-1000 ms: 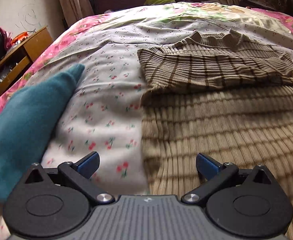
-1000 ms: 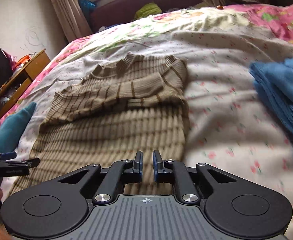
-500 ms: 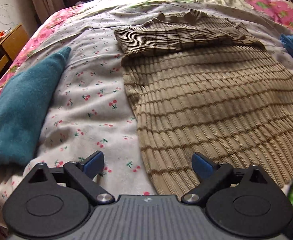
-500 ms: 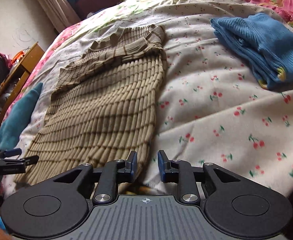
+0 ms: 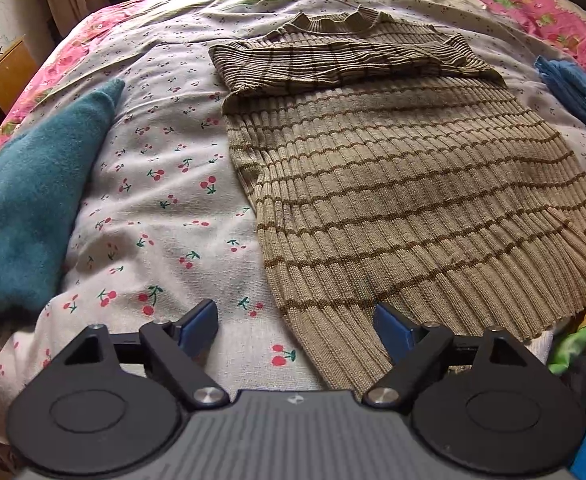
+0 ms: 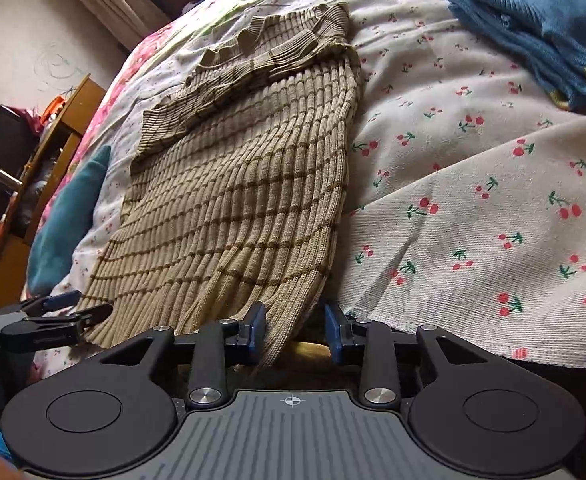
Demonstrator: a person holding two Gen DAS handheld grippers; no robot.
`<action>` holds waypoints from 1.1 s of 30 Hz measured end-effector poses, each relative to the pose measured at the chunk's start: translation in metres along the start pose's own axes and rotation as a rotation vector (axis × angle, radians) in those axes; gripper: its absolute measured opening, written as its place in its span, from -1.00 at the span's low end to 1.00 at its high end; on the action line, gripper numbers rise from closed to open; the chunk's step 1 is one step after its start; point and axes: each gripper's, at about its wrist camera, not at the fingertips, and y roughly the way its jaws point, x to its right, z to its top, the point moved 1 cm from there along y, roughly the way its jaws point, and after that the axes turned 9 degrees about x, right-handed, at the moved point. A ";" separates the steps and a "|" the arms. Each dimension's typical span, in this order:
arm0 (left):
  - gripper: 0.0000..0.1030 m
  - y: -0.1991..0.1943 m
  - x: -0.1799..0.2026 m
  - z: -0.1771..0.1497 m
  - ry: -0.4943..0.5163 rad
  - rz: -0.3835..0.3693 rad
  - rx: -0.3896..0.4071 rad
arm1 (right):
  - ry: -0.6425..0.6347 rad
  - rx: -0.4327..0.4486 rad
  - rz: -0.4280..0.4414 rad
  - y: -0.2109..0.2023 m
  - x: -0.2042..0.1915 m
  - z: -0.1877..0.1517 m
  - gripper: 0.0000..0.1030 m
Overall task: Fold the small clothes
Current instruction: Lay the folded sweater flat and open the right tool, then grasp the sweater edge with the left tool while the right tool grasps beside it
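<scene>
Your left gripper (image 5: pixel 295 322) spread wide over the sweater (image 5: pixel 405 184) hem at bed's (image 5: pixel 165 208) near edge; right gripper (image 6: pixel 295 330) part-open w/ hem corner between fingers. Sleeves folded across chest, collar farthest.

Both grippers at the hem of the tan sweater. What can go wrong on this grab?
1. The right gripper straddles only the hem corner of the tan sweater, which hangs over the bed edge; a thin bite may slip.
2. The left gripper spans sweater edge and cherry sheet, so it may pinch the sheet too.
</scene>
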 end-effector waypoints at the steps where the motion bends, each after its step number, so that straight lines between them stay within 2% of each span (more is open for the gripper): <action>1: 0.68 -0.002 -0.001 0.000 -0.009 -0.001 0.000 | 0.004 0.002 0.007 0.001 0.001 0.000 -0.37; 2: 0.63 -0.003 -0.002 0.001 -0.021 -0.003 -0.001 | 0.006 0.005 0.014 0.001 0.001 0.000 -0.39; 7: 0.05 -0.006 -0.009 0.005 -0.110 -0.050 -0.023 | 0.012 0.017 0.059 0.003 0.000 -0.001 -0.49; 13: 0.04 0.001 -0.008 0.007 -0.135 -0.051 -0.061 | 0.046 0.011 0.084 0.006 0.005 -0.001 -0.44; 16: 0.14 0.004 -0.003 0.006 -0.119 -0.047 -0.076 | 0.050 0.012 0.085 0.008 0.005 -0.001 -0.44; 20: 0.14 0.006 -0.002 0.009 -0.127 -0.046 -0.099 | 0.064 0.014 0.088 0.009 0.005 -0.001 -0.46; 21: 0.05 0.006 -0.002 0.010 -0.133 -0.051 -0.098 | 0.068 0.016 0.089 0.009 0.005 -0.001 -0.49; 22: -0.16 0.005 -0.002 0.011 -0.140 -0.063 -0.100 | 0.073 0.021 0.096 0.009 0.005 -0.001 -0.65; 23: -0.26 0.005 -0.003 0.011 -0.152 -0.075 -0.103 | 0.080 0.029 0.104 0.008 0.006 -0.001 -0.75; 24: -0.47 0.004 -0.006 0.011 -0.175 -0.094 -0.101 | 0.091 0.037 0.116 0.006 0.007 0.000 -0.83; 25: -0.58 0.003 -0.009 0.012 -0.210 -0.121 -0.098 | 0.102 0.047 0.131 0.004 0.007 0.001 -0.87; 29: -0.60 0.001 -0.022 0.021 -0.329 -0.202 -0.052 | 0.145 0.104 0.210 -0.005 0.005 0.013 -0.89; 33: -0.60 -0.002 -0.036 0.047 -0.413 -0.282 0.030 | 0.181 0.196 0.282 -0.015 -0.002 0.045 -0.90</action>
